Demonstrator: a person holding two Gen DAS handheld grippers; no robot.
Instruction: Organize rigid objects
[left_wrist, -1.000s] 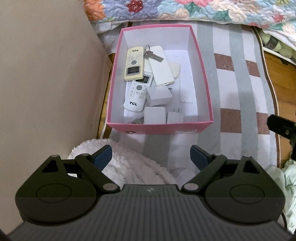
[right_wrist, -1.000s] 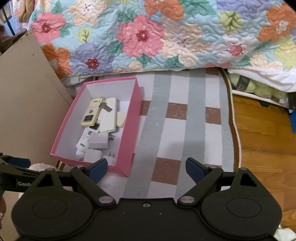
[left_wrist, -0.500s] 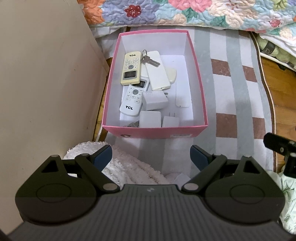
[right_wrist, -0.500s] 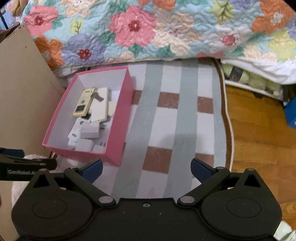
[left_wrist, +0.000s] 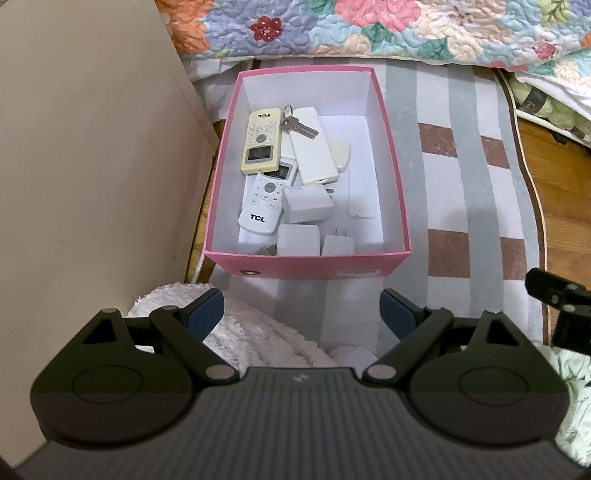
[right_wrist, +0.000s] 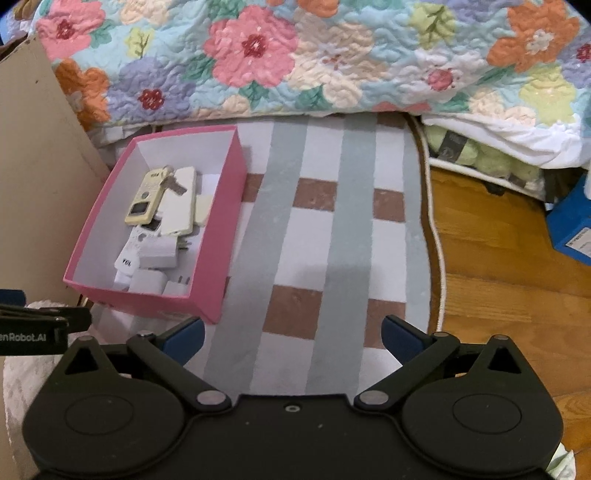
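change: right claw (right_wrist: 291, 334) spread wider than a second ago, nothing between its jaws; left claw (left_wrist: 301, 308) unchanged, wide apart, holding nothing | task things: remotes (left_wrist: 261, 141), key (left_wrist: 299, 125), chargers (left_wrist: 306, 203) all lie in the pink box (left_wrist: 306, 264), same spot | room: box on striped rug (right_wrist: 325, 229), floral quilt (right_wrist: 295, 55) behind, wood floor (right_wrist: 498, 266) to the right

Matt cardboard box (left_wrist: 306, 264) (pink) on woven rug (left_wrist: 458, 206).
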